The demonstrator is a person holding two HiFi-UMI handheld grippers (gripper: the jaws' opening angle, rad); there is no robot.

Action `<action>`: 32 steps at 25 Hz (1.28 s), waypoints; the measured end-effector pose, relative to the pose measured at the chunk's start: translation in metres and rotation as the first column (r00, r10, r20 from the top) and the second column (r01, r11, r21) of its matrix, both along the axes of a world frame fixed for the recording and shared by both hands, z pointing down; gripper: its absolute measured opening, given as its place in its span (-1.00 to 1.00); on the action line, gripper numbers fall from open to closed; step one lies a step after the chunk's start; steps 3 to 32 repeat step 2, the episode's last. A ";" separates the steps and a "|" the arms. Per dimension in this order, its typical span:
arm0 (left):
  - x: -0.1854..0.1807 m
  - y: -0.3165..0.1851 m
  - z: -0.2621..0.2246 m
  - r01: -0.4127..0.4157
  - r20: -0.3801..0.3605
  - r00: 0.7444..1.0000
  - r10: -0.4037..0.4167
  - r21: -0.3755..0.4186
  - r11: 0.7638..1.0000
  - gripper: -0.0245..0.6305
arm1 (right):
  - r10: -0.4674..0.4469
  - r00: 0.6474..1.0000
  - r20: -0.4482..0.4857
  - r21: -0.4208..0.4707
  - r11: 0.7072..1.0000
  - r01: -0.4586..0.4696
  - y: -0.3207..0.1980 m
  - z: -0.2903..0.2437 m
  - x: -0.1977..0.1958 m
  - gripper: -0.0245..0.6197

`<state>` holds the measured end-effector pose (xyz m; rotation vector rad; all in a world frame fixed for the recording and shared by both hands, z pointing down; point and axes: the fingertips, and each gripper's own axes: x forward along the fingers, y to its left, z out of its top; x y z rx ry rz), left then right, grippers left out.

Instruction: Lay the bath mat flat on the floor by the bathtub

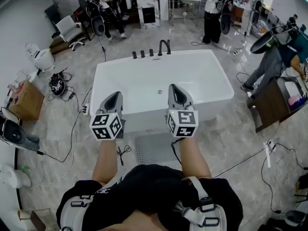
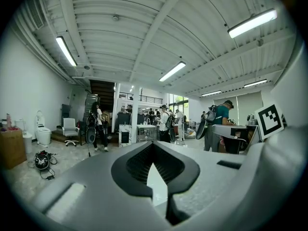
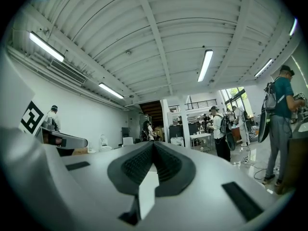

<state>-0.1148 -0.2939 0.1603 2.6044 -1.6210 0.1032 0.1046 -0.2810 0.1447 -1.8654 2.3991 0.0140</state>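
Note:
The grey bath mat [image 1: 153, 149] lies flat on the tiled floor against the near side of the white bathtub [image 1: 217, 70], partly hidden by my arms and body. My left gripper [image 1: 115, 95] and right gripper [image 1: 173, 87] are held side by side, level, above the tub's near rim and over the mat. Both are shut with nothing between the jaws. In the left gripper view the gripper [image 2: 153, 144] shows closed jaws pointing across the room. The right gripper [image 3: 154, 144] looks the same in its own view. Neither gripper view shows the mat.
A black faucet [image 1: 164, 46] stands on the tub's far rim. Cables [image 1: 72, 129] run over the floor at the left, another cable [image 1: 240, 161] at the right. A toilet [image 1: 41, 57] and a cardboard box [image 1: 26, 101] stand left, a wooden desk [image 1: 270, 105] right. People work at the back.

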 end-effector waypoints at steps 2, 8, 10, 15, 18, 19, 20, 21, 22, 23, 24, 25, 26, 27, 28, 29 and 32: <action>-0.005 -0.003 -0.001 -0.002 0.002 1.000 0.002 -0.003 1.000 -0.92 | 0.004 1.000 -0.001 -0.003 1.000 -0.004 -0.002 -0.001 -0.004 -0.91; -0.005 -0.003 -0.001 -0.002 0.002 1.000 0.002 -0.003 1.000 -0.92 | 0.004 1.000 -0.001 -0.003 1.000 -0.004 -0.002 -0.001 -0.004 -0.91; -0.005 -0.003 -0.001 -0.002 0.002 1.000 0.002 -0.003 1.000 -0.92 | 0.004 1.000 -0.001 -0.003 1.000 -0.004 -0.002 -0.001 -0.004 -0.91; -0.005 -0.003 -0.001 -0.002 0.002 1.000 0.002 -0.003 1.000 -0.92 | 0.004 1.000 -0.001 -0.003 1.000 -0.004 -0.002 -0.001 -0.004 -0.91; -0.005 -0.003 -0.001 -0.002 0.002 1.000 0.002 -0.003 1.000 -0.92 | 0.004 1.000 -0.001 -0.003 1.000 -0.004 -0.002 -0.001 -0.004 -0.91; -0.005 -0.003 -0.001 -0.002 0.002 1.000 0.002 -0.003 1.000 -0.92 | 0.004 1.000 -0.001 -0.003 1.000 -0.004 -0.002 -0.001 -0.004 -0.91; -0.005 -0.003 -0.001 -0.002 0.002 1.000 0.002 -0.003 1.000 -0.92 | 0.004 1.000 -0.001 -0.003 1.000 -0.004 -0.002 -0.001 -0.004 -0.91; -0.005 -0.003 -0.001 -0.002 0.002 1.000 0.002 -0.003 1.000 -0.92 | 0.004 1.000 -0.001 -0.003 1.000 -0.004 -0.002 -0.001 -0.004 -0.91; -0.005 -0.003 -0.001 -0.002 0.002 1.000 0.002 -0.003 1.000 -0.92 | 0.004 1.000 -0.001 -0.003 1.000 -0.004 -0.002 -0.001 -0.004 -0.91; -0.005 -0.003 -0.001 -0.002 0.002 1.000 0.002 -0.003 1.000 -0.92 | 0.004 1.000 -0.001 -0.003 1.000 -0.004 -0.002 -0.001 -0.004 -0.91; -0.005 -0.003 -0.001 -0.002 0.002 1.000 0.002 -0.003 1.000 -0.92 | 0.004 1.000 -0.001 -0.003 1.000 -0.004 -0.002 -0.001 -0.004 -0.91; -0.005 -0.003 -0.001 -0.002 0.002 1.000 0.002 -0.003 1.000 -0.92 | 0.004 1.000 -0.001 -0.003 1.000 -0.004 -0.002 -0.001 -0.004 -0.91; -0.005 -0.003 -0.001 -0.002 0.002 1.000 0.002 -0.003 1.000 -0.92 | 0.004 1.000 -0.001 -0.003 1.000 -0.004 -0.002 -0.001 -0.004 -0.91; -0.005 -0.003 -0.001 -0.002 0.002 1.000 0.002 -0.003 1.000 -0.92 | 0.004 1.000 -0.001 -0.003 1.000 -0.004 -0.002 -0.001 -0.004 -0.91; -0.005 -0.003 -0.001 -0.002 0.002 1.000 0.002 -0.003 1.000 -0.92 | 0.004 1.000 -0.001 -0.003 1.000 -0.004 -0.002 -0.001 -0.004 -0.91; -0.005 -0.003 -0.001 -0.002 0.002 1.000 0.002 -0.003 1.000 -0.92 | 0.004 1.000 -0.001 -0.003 1.000 -0.004 -0.002 -0.001 -0.004 -0.91; -0.005 -0.003 -0.001 -0.002 0.002 1.000 0.002 -0.003 1.000 -0.92 | 0.004 1.000 -0.001 -0.003 1.000 -0.004 -0.002 -0.001 -0.004 -0.91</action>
